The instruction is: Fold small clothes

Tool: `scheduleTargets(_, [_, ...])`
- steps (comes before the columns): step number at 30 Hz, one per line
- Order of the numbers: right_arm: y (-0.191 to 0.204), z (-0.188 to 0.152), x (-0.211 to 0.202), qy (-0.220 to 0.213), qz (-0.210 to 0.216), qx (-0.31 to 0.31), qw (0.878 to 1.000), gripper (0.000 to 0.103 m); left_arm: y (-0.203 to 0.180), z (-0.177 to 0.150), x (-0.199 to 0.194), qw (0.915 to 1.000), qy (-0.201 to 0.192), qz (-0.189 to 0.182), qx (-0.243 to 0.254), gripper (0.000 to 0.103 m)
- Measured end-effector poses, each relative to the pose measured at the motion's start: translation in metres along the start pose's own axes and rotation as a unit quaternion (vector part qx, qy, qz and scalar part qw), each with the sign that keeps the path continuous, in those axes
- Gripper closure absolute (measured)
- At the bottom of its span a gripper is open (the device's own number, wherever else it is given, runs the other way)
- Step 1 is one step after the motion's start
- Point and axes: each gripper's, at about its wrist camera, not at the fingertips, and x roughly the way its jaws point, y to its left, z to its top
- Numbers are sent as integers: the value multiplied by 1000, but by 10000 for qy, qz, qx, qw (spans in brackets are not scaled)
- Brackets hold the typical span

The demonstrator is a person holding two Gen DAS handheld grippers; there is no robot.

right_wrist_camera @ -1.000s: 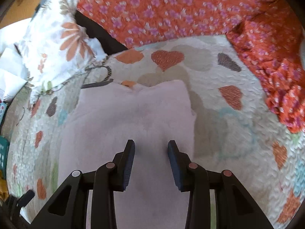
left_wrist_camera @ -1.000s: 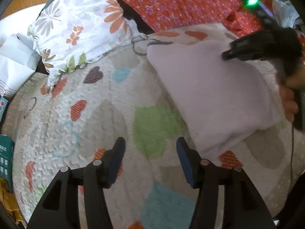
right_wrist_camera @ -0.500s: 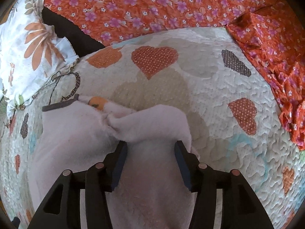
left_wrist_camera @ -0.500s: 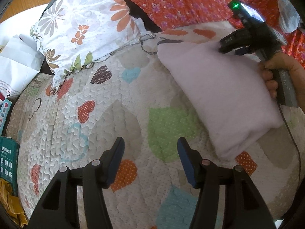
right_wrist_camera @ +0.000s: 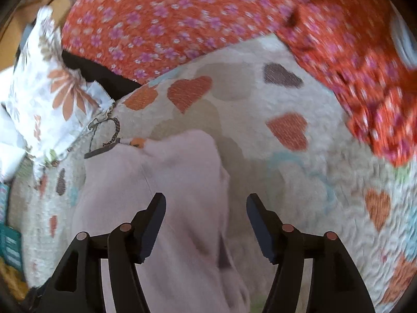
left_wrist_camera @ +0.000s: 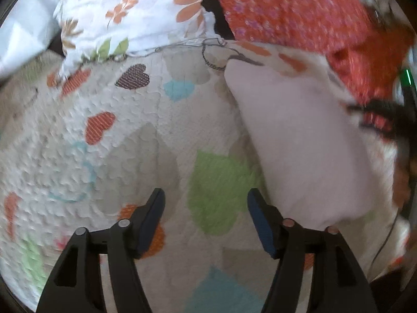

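Note:
A pale pink garment [left_wrist_camera: 299,140] lies folded flat on the heart-patterned quilt [left_wrist_camera: 125,135]; it also shows in the right wrist view [right_wrist_camera: 169,195]. My left gripper [left_wrist_camera: 206,216] is open and empty over the quilt, just left of the garment's near corner. My right gripper [right_wrist_camera: 206,219] is open and empty above the garment's right edge, its left finger over the cloth. In the left wrist view the right gripper [left_wrist_camera: 385,120] appears blurred at the garment's far right side.
A white floral pillow [left_wrist_camera: 125,13] lies at the back left. An orange-red flowered cloth [right_wrist_camera: 198,20] covers the back and right. A teal box [right_wrist_camera: 7,242] sits at the left edge.
My right gripper has opened wider, let go of the bunched top edge and pulled back to the right. The garment's top has settled flat. My left gripper has shifted slightly closer to the garment.

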Motion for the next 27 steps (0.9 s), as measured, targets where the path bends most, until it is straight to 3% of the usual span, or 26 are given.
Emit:
scheduleTargets(3, [-23, -16, -5, 276, 271, 310, 9988, 32, -3, 7, 11, 9988, 77, -441, -174, 28])
scheduleTargets(6, [-40, -36, -8, 479, 459, 528, 9964, 32, -13, 12, 29, 9959, 243, -847, -202, 28])
scheduleTargets(9, [-46, -48, -4, 607, 636, 615, 9942, 30, -25, 14, 49, 9890, 489, -1372, -253, 26])
scheduleTargets(12, [-39, -54, 12, 768, 1162, 544, 9888, 30, -38, 15, 63, 9813, 679, -1757, -397, 26])
scheduleTargets(13, [-35, -56, 17, 811, 1266, 504, 9873, 30, -43, 16, 63, 9830, 625, -1687, -354, 36])
scheduleTargets(15, [-23, -59, 29, 894, 1426, 365, 9851, 33, -52, 18, 62, 9824, 672, -1732, -212, 79])
scheduleTargets(16, [-17, -61, 33, 859, 1467, 331, 9849, 43, -53, 19, 57, 9850, 617, -1604, -173, 81])
scheduleTargets(18, [-11, -62, 39, 986, 1655, 422, 9804, 53, -52, 21, 49, 9865, 551, -1540, -130, 84])
scheduleTargets(21, [-9, -62, 32, 1112, 1974, 532, 9725, 61, -40, 21, 35, 9858, 608, -1556, -192, 85])
scheduleTargets(24, [-1, -71, 12, 1242, 2240, 314, 9661, 63, -33, 10, 17, 9874, 658, -1436, -12, 84])
scheduleTargets(26, [8, -82, 7, 1334, 1852, -86, 9736, 61, -29, -3, 16, 9873, 896, -1305, 158, 78])
scheduleTargets(27, [10, -87, 7, 1359, 1575, -263, 9778, 53, -28, -10, 18, 9887, 978, -1097, 293, 77])
